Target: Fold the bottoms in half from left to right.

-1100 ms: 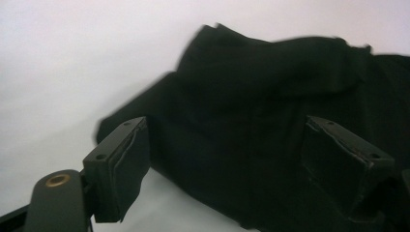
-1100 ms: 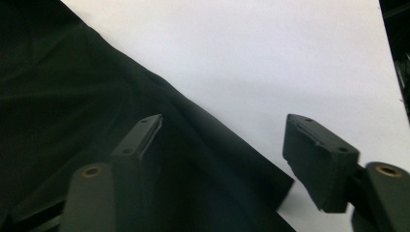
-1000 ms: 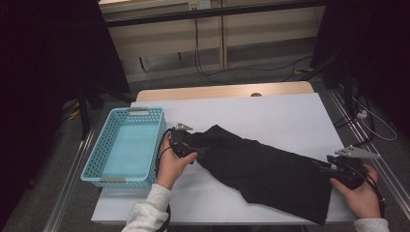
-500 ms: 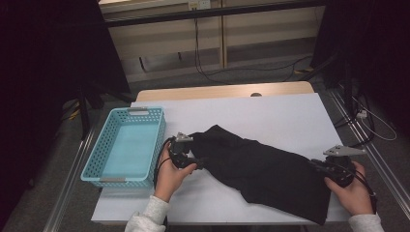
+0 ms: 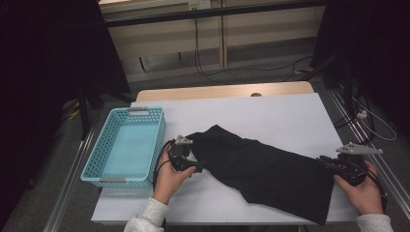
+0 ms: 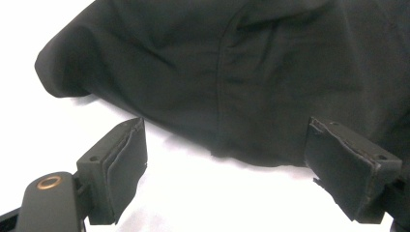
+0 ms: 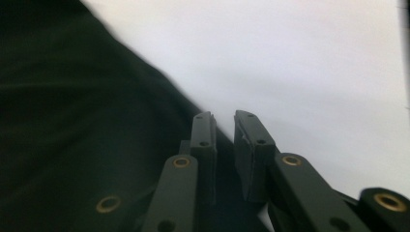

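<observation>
Left claw (image 5: 197, 166) open wide, black cloth (image 5: 270, 174) edge between its jaws, pads not pressing. Right claw (image 5: 325, 161) has just been closing, now pinched on the cloth's right edge on the desk (image 5: 270, 116).

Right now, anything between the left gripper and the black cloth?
Nothing visible. The left gripper has its jaws wide open at the cloth's near edge, with bare white table between the pads. The right gripper's jaws have just been closing on the cloth's far end.
</observation>
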Tool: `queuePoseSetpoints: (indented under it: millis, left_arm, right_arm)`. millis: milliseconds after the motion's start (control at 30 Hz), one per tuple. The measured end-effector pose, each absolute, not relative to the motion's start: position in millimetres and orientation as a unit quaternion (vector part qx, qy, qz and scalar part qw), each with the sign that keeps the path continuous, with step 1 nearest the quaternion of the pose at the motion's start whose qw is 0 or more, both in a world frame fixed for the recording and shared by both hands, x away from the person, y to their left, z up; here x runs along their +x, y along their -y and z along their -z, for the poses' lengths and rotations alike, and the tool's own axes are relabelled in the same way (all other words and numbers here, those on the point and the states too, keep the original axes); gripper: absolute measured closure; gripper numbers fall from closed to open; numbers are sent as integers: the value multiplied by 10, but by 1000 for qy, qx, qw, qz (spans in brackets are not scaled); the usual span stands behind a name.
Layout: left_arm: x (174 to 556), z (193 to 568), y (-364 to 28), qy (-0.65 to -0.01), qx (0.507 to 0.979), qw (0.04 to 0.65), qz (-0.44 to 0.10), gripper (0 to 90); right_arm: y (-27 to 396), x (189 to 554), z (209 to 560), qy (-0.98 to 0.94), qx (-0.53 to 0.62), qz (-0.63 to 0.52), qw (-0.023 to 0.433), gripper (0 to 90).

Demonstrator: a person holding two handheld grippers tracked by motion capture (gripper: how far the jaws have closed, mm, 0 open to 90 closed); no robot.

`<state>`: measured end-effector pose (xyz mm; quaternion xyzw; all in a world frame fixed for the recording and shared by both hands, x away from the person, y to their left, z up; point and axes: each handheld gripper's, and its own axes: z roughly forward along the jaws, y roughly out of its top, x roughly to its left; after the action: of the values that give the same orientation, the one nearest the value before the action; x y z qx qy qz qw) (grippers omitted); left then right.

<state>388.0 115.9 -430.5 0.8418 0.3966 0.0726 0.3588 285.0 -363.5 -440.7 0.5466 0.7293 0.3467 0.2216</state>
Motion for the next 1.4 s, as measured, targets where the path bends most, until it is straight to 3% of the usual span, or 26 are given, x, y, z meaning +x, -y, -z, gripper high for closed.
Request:
queuePoseSetpoints:
  millis: [200,300,433,533,933,1400]
  left_arm:
    - [3871,4312,-1169,-395,843,358,-71,157]
    - [3870,4319,-1178,-396,842,358,-71,158]
    - [3863,4310,-1193,-398,841,359,-72,158]
    - [3853,4313,-1189,-397,842,359,-71,159]
    - [3833,4341,-1133,-390,846,356,-67,163]
    - [3808,4336,-1151,-391,846,356,-69,163]
  right_arm:
    - [3519,2909,4503,-750,540,-321,208,754]
    - [3540,2923,4517,-744,545,-331,200,780]
    - [3545,2933,4538,-739,546,-346,189,884]
    - [3525,2942,4520,-746,542,-338,190,899]
    - [3449,3022,4350,-751,505,-377,194,900]
    - [3541,3148,4492,-745,527,-358,197,867]
